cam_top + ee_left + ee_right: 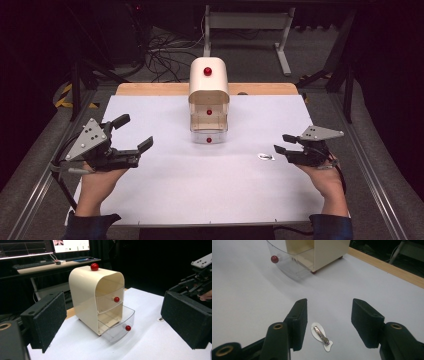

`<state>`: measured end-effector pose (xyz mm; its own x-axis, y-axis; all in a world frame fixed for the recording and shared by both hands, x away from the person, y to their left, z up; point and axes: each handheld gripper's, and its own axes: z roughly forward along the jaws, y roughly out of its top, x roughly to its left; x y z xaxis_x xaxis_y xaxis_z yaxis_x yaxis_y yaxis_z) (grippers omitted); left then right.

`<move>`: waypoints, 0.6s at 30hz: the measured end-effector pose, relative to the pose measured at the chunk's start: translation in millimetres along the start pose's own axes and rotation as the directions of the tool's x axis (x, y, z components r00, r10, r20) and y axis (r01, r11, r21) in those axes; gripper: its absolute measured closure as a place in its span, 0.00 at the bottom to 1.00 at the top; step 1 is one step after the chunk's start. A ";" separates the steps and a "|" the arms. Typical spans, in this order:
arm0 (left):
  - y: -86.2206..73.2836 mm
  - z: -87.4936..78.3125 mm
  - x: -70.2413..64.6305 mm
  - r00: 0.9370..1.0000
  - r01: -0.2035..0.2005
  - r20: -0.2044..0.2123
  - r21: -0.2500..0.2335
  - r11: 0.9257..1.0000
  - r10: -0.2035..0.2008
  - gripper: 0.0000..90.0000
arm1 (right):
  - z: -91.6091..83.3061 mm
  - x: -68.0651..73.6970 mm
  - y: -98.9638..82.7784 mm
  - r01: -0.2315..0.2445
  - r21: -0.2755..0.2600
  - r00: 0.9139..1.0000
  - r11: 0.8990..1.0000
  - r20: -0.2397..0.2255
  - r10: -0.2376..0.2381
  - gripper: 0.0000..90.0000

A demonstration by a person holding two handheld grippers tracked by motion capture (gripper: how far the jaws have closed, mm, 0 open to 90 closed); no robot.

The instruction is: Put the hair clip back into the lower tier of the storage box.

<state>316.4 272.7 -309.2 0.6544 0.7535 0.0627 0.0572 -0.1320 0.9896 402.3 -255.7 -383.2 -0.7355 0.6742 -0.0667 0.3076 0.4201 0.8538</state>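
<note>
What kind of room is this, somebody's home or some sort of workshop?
Most likely a lab or test room, not a home. A desk with lit monitors and a keyboard stands behind the table, loose cables trail over the floor, and the surroundings are dark, with just a small drawer cabinet set out on the white tabletop.

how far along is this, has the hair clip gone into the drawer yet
Not yet. Done: the bottom drawer of the cream cabinet already stands pulled out and looks empty. In hand: the right tongs straddle the hair clip on the white table, pads not touching it. Left: likely gripping the clip, carrying it to the drawer and closing it. The left tongs wait open.
</note>
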 end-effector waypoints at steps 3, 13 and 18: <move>-0.1 0.0 -0.2 1.000 0.000 0.002 0.000 1.000 0.000 0.08 | 4.6 -0.5 -2.4 0.001 0.017 1.000 1.000 -0.001 -0.001 0.55; -0.2 -0.9 0.3 1.000 -0.003 0.003 0.003 1.000 0.003 0.08 | 13.2 -1.4 -7.2 0.002 0.048 1.000 0.999 -0.006 -0.002 0.58; -0.2 -1.0 0.4 1.000 -0.004 0.004 0.003 1.000 0.004 0.09 | 20.7 -1.3 -10.3 0.008 0.077 1.000 0.997 -0.007 -0.008 0.59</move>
<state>315.9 273.6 -309.3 0.6575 0.7505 0.0664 0.0564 -0.1368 0.9890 412.6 -248.3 -402.6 -0.7423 0.6665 -0.0693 0.3469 0.4708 0.8112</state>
